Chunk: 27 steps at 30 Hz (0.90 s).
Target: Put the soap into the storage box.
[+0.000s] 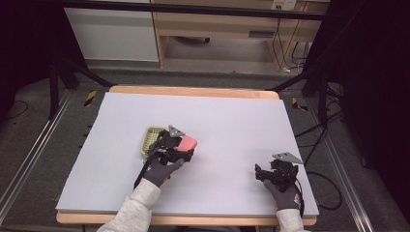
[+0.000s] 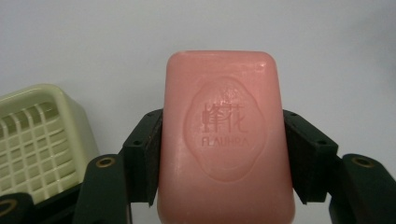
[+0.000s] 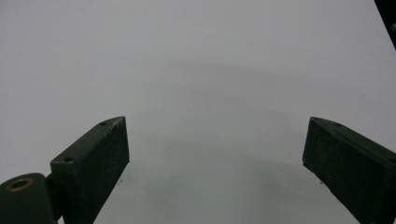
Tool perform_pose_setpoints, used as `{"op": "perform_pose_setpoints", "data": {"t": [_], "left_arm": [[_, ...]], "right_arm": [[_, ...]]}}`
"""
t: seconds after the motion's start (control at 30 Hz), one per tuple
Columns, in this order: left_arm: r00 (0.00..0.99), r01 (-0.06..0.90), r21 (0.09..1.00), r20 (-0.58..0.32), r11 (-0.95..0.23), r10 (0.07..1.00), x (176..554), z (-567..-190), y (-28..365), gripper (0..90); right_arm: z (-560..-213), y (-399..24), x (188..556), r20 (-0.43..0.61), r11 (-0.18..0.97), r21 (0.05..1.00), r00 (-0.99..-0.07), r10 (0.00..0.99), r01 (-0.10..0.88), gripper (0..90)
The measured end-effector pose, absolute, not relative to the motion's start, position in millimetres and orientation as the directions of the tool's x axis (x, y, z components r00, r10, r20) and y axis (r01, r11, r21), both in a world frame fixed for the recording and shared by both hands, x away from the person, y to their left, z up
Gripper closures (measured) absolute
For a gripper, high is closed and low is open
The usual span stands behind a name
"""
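Observation:
A pink bar of soap (image 2: 226, 135) with a stamped oval mark sits between the two black jaws of my left gripper (image 2: 223, 135), which is shut on its long sides. From above, the soap (image 1: 187, 142) hangs just right of a pale green slatted soap dish (image 1: 151, 138), with the left gripper (image 1: 180, 147) over the table's left middle. That dish (image 2: 39, 140) lies at the left edge of the left gripper view, beside the soap and apart from it. My right gripper (image 3: 215, 140) stands open over bare table, nothing between its jaws; from above it (image 1: 270, 172) rests near the front right.
The pale grey table top (image 1: 232, 121) has a wooden rim, and its right edge is close to the right gripper. Beyond the far edge stand a wooden bench (image 1: 217, 24), black frame legs (image 1: 55, 82) and floor cables (image 1: 329, 193).

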<state>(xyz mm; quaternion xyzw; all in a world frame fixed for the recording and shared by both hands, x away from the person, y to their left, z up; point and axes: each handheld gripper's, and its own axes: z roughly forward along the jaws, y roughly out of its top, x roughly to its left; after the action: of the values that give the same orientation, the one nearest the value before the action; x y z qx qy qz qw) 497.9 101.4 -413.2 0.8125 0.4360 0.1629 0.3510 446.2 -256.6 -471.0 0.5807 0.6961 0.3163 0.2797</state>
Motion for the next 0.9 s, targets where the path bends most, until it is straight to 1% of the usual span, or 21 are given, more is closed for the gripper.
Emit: {"op": "perform_pose_setpoints", "data": {"t": [0.5,0.9], "left_arm": [[0.521,0.600,0.729,-0.041,-0.331,0.853,499,-400,134,37.4],[0.476,0.614,0.731,-0.043,-0.297,0.879,504,-397,157,37.4]], "right_arm": [[-471,-256,446,-0.018,0.121,0.765,-0.168,0.986,0.632,7.5],[-470,-256,446,-0.027,0.132,0.770,-0.175,0.984,0.624,7.4]]}}
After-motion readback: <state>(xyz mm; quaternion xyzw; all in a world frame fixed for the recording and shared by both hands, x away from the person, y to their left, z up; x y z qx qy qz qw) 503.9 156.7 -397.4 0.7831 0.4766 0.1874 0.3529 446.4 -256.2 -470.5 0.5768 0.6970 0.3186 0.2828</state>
